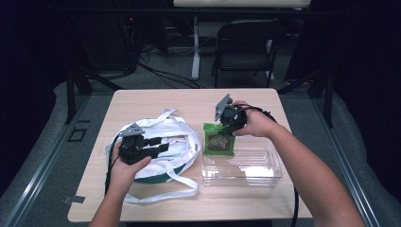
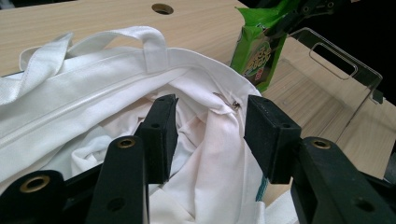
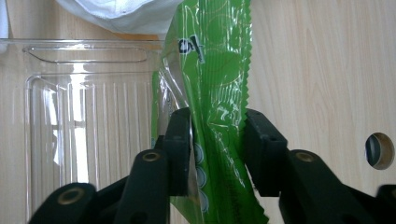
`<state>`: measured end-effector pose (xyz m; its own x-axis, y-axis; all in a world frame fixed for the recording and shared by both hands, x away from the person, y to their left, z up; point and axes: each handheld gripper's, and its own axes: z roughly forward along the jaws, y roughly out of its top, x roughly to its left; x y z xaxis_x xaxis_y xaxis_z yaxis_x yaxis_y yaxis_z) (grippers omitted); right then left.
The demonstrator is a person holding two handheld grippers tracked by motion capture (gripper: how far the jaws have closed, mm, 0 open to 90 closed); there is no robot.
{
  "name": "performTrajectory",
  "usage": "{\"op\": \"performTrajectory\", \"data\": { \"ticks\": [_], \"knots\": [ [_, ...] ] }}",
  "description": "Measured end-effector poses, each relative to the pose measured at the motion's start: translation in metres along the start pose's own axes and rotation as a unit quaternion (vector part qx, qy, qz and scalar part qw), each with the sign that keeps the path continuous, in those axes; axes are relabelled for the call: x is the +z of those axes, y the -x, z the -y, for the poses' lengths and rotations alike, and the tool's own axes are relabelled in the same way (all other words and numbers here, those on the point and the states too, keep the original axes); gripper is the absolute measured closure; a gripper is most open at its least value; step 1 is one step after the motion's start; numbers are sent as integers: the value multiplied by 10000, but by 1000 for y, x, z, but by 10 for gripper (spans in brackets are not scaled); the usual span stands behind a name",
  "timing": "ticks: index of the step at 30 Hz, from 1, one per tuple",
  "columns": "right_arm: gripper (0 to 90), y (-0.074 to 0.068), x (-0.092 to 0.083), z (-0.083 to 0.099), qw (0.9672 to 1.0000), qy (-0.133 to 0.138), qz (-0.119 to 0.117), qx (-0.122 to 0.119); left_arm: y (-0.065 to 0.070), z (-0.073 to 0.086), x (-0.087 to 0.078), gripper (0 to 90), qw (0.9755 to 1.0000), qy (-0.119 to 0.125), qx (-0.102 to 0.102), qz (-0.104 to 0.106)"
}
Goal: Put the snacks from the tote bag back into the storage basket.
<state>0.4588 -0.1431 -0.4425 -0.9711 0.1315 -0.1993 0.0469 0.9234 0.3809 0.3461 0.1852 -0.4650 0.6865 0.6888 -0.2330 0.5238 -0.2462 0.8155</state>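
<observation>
A green snack packet (image 1: 218, 139) (image 2: 257, 51) (image 3: 210, 70) stands on end at the far left corner of a clear plastic bin (image 1: 241, 168) (image 2: 336, 70) (image 3: 70, 116). My right gripper (image 1: 223, 126) (image 3: 217, 121) points down at the packet's top. Its jaws stand apart with the packet loose between them, so it is open. A white cloth bag (image 1: 175, 137) (image 2: 93, 93) with long handles lies left of the bin. Over the bag's mouth my left gripper (image 1: 163, 144) (image 2: 210, 112) is open, with crumpled white fabric under and between its jaws.
The wooden table (image 1: 156, 101) has bare room behind the bag and bin. A cable hole (image 2: 162, 8) (image 3: 379, 150) is cut into its top. A black chair (image 1: 246, 42) stands beyond the far edge.
</observation>
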Motion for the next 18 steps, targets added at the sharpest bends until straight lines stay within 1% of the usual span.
{"op": "performTrajectory", "data": {
  "ticks": [1,2,3,6,8,13,14,17,18],
  "knots": [
    [627,0,0,0,10000,0,0,0,0,0,0,540,10000,0,0,0],
    [586,0,-1,0,10000,56,45,61,0,0,0,540,10000,8,-7,0],
    [571,1,-1,0,9999,54,69,54,0,0,0,540,10000,2,-8,16],
    [557,1,-2,0,9999,84,82,70,1,-1,0,540,10000,27,-9,29],
    [527,0,-2,0,9998,129,115,99,1,-1,0,540,10000,33,-6,26],
    [511,1,-4,0,9997,140,132,154,1,-1,-1,540,10000,38,-22,17],
    [491,1,-4,1,9996,180,111,205,0,-1,-1,540,10000,31,-13,17],
    [480,0,-6,1,9994,233,150,215,0,-1,-1,540,10000,22,-20,1],
    [477,1,-7,0,9995,214,150,199,0,-1,-1,540,10000,18,-6,-3]
  ]
}}
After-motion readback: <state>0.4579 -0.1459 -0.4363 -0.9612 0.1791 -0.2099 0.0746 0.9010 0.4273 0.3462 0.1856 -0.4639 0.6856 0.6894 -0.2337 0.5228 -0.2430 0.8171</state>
